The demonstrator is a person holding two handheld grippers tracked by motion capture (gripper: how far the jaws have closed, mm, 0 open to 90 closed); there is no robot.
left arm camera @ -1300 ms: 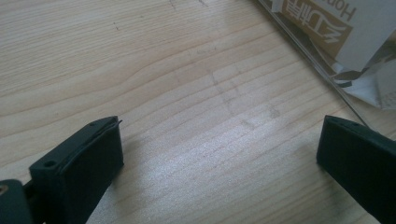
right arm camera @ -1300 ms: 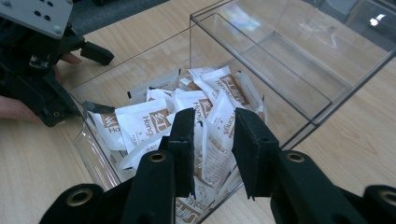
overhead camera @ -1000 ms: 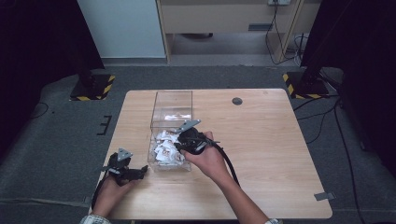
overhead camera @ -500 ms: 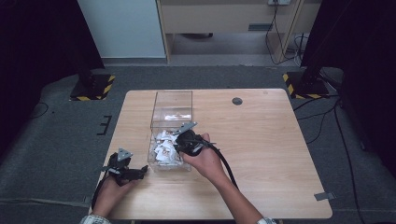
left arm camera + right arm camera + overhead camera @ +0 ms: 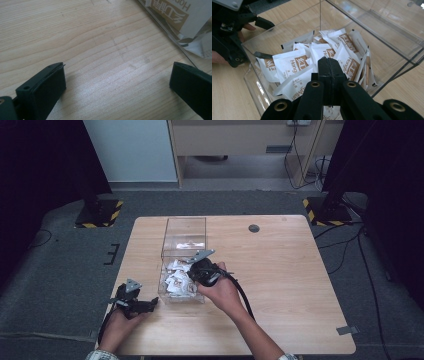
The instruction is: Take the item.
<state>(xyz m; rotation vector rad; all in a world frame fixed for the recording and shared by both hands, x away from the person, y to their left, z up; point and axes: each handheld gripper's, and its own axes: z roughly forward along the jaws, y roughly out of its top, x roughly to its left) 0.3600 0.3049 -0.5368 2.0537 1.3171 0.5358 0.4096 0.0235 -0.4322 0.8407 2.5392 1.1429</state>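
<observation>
A clear plastic box (image 5: 185,227) stands at the middle of the wooden table (image 5: 285,270), with several white and brown sachets (image 5: 176,281) heaped in its near end. My right gripper (image 5: 192,274) hangs over that heap, tilted down into the box. In the right gripper view its jaws (image 5: 329,61) are pressed together just above the sachets (image 5: 292,62), and nothing shows between them. My left gripper (image 5: 151,303) rests on the table left of the box's near corner. Its jaws (image 5: 117,82) stand wide apart over bare wood, beside the box wall (image 5: 162,31).
A dark round grommet (image 5: 254,228) sits in the tabletop behind and right of the box. The right gripper's black cable (image 5: 243,293) trails along the forearm. Bare wood spreads to the right of the box. The far half of the box holds little.
The right gripper has shifted slightly over the sachets, staying shut. The left gripper and hand have not moved.
</observation>
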